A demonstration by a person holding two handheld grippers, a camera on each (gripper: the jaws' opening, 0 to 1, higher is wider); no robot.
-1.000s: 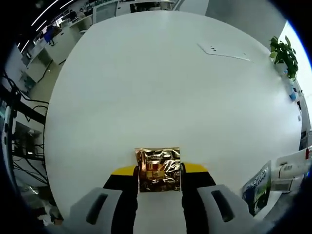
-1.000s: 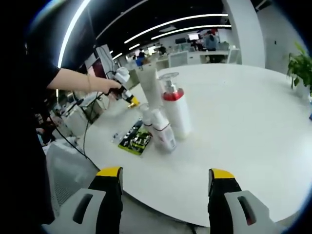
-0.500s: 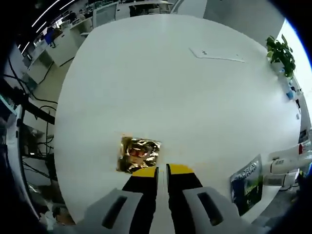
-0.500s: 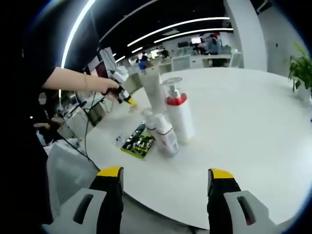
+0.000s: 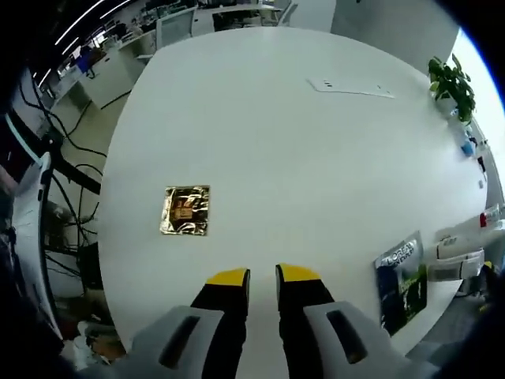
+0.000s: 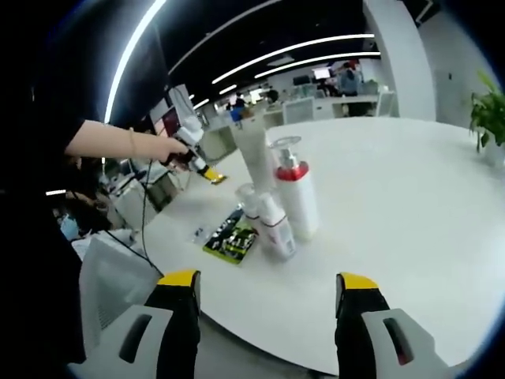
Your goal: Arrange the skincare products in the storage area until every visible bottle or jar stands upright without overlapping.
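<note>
Gold foil sachet (image 5: pixel 186 211) lay flat on the white table (image 5: pixel 300 150), apart from the left gripper (image 5: pixel 261 278), whose jaws were nearly shut and empty. The right gripper (image 6: pixel 268 286) hung wide open and empty before the upright bottles (image 6: pixel 284 201). Placing seemed done; next probably called for the flat green packet (image 6: pixel 230 236).

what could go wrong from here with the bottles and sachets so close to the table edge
The green sachet lies flat near the table rim; a nudge could slide it off. The white bottles and the red-collared pump bottle stand packed tightly, so the open right gripper reaching for one may topple its neighbours. The gold sachet sits far from that cluster near the opposite rim, easy to leave behind, with the left gripper shut and empty.
</note>
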